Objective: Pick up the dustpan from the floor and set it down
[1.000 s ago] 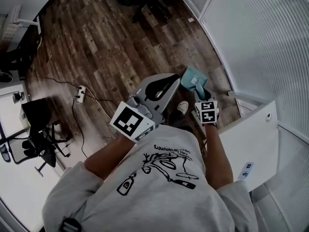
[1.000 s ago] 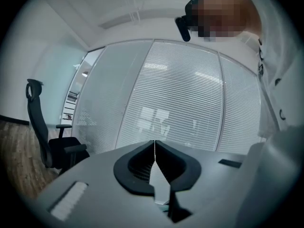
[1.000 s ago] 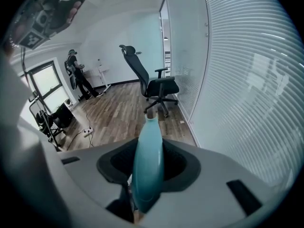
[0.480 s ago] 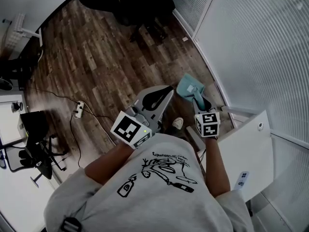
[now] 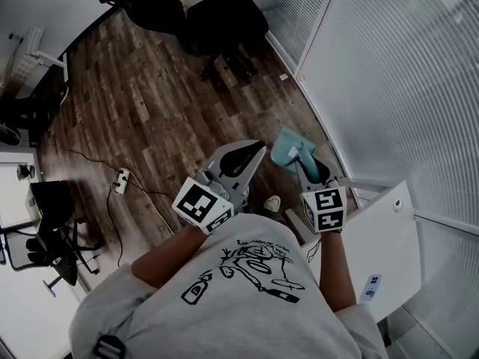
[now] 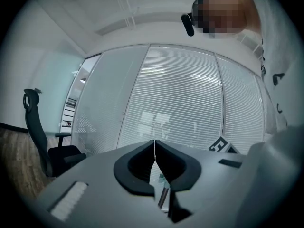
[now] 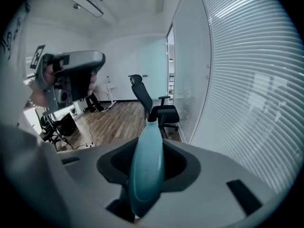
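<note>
My right gripper is shut on the handle of the teal dustpan, which hangs in the air above the wooden floor, pan end pointing away from me. In the right gripper view the teal handle runs out between the jaws of that right gripper, and the pan itself is hidden behind it. My left gripper is held level beside it on the left; its jaws meet with nothing between them in the left gripper view, my left gripper.
Two black office chairs stand farther off on the floor. A power strip with a cable lies at the left. A white tabletop sits at my right, against a glass wall with blinds. My shoe is below the grippers.
The right gripper has lifted the dustpan well up from the floor. The left gripper rose a little beside it. More of the far chairs has come into view.
</note>
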`<control>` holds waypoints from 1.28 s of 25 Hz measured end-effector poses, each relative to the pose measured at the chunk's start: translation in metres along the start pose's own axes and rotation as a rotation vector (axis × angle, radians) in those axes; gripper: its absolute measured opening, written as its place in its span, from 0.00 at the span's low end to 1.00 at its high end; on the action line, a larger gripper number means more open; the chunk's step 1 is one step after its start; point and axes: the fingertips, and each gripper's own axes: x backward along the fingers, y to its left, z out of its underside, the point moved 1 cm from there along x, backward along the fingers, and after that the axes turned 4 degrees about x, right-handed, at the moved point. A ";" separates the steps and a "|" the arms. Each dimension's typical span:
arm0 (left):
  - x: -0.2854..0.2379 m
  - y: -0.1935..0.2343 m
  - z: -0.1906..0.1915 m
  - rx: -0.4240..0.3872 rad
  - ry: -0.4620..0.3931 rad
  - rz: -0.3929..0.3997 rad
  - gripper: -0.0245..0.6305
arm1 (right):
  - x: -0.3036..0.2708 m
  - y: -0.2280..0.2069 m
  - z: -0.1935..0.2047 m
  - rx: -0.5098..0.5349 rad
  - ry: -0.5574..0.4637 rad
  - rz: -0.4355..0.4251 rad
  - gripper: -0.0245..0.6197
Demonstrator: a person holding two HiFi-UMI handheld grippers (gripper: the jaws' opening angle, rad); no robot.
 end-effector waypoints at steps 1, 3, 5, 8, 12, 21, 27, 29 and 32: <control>-0.001 -0.001 -0.002 -0.002 -0.003 0.000 0.04 | 0.005 0.000 -0.006 0.006 -0.008 -0.002 0.22; -0.002 -0.001 -0.003 -0.004 -0.009 0.001 0.04 | 0.014 0.000 -0.017 0.013 -0.021 -0.005 0.22; -0.004 -0.001 -0.005 -0.006 -0.013 0.003 0.04 | 0.022 -0.001 -0.027 0.018 -0.035 -0.006 0.22; -0.006 -0.002 -0.008 -0.006 -0.018 0.006 0.04 | 0.037 -0.001 -0.045 0.025 -0.060 -0.007 0.22; -0.005 -0.005 -0.013 -0.006 -0.027 0.015 0.04 | 0.061 0.000 -0.071 0.038 -0.105 0.003 0.22; -0.005 -0.004 -0.018 0.011 -0.046 0.012 0.04 | 0.077 0.001 -0.089 0.052 -0.145 0.008 0.22; -0.003 0.003 -0.015 0.029 -0.048 -0.001 0.05 | 0.073 0.003 -0.091 0.053 -0.150 0.010 0.22; -0.002 0.002 -0.016 0.030 -0.048 0.002 0.04 | 0.073 0.003 -0.091 0.052 -0.153 0.011 0.22; -0.003 0.002 -0.016 0.021 -0.039 0.007 0.04 | 0.071 0.004 -0.090 0.050 -0.152 0.007 0.22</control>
